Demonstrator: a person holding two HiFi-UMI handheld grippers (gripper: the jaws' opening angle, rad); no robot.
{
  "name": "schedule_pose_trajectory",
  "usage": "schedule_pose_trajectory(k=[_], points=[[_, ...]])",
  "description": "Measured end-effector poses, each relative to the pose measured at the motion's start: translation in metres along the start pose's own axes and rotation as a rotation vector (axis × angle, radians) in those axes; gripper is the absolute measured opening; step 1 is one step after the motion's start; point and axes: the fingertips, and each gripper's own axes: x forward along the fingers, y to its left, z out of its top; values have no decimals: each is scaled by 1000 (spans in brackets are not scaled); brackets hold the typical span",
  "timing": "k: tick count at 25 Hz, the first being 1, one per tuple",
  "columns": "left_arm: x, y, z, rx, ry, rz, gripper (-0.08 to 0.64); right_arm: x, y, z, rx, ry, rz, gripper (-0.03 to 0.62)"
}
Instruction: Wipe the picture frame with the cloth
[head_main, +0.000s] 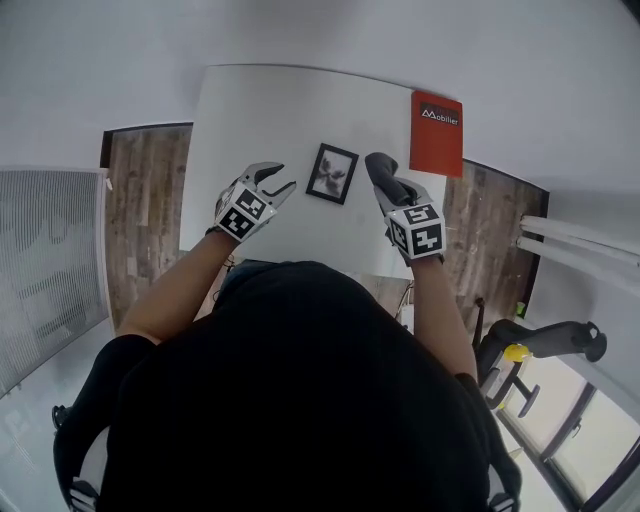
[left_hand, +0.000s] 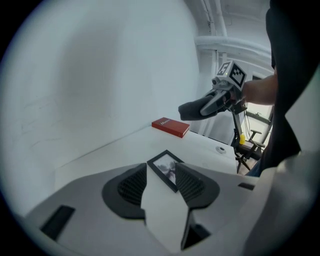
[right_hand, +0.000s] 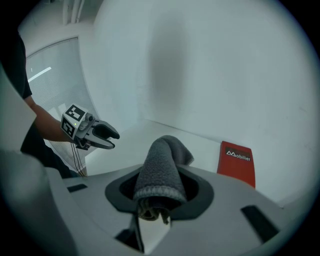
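The right claw (head_main: 384, 175) clenches the grey fleece cloth (right_hand: 161, 167), the left claw (head_main: 280, 180) gapes empty; neither touches the small black picture frame (head_main: 332, 173), so wiping is apparently pending.

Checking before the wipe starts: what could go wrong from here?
1. The picture frame lies loose on the table, and the left gripper hangs open above the table, not on the frame. A wipe could likely slide the frame, perhaps toward the red booklet.
2. The right gripper clamps the cloth as a folded bunch. It may wipe unevenly, or a jaw tip might scrape the frame's face.
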Motion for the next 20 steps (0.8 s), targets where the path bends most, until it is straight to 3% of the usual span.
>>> schedule_pose_trajectory(k=[11,20], points=[[-63,14,42,-26,-103,118,183,-66,-19,16,33,-154,-64,112],[-88,-10,44,-36,-128,131,183,-118,-17,1,87,-259,-106,114]])
